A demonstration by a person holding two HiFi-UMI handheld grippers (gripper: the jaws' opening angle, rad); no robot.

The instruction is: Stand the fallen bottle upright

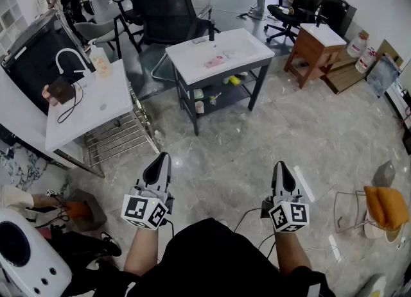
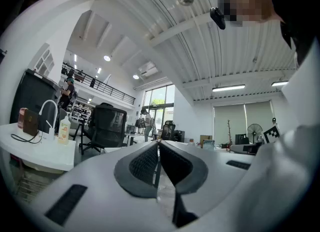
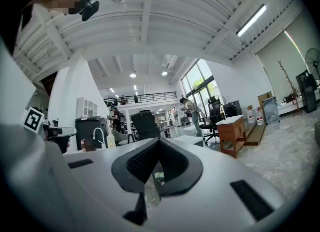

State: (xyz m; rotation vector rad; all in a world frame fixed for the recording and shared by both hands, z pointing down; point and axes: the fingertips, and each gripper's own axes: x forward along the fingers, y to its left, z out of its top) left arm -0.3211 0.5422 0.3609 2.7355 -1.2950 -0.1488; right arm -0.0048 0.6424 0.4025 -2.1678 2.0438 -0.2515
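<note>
Both grippers are held level over the marble floor, well short of the tables. My left gripper (image 1: pixel 159 160) has its jaws closed together with nothing between them, as the left gripper view (image 2: pixel 158 144) also shows. My right gripper (image 1: pixel 282 167) is likewise shut and empty (image 3: pixel 159 141). Ahead stands a white-topped table (image 1: pixel 244 50). A small pink and white thing (image 1: pixel 215 61) lies flat on it; it is too small to tell if it is a bottle. A dark upright bottle (image 1: pixel 211 31) stands at that table's far edge.
A white counter (image 1: pixel 96 110) with a faucet and a soap bottle (image 1: pixel 100 61) is at the left, with a wire rack (image 1: pixel 119 138) beside it. Black office chairs (image 1: pixel 164 10) stand behind the table. A wooden side table (image 1: pixel 314 49) and an orange cloth (image 1: pixel 385 206) are at the right.
</note>
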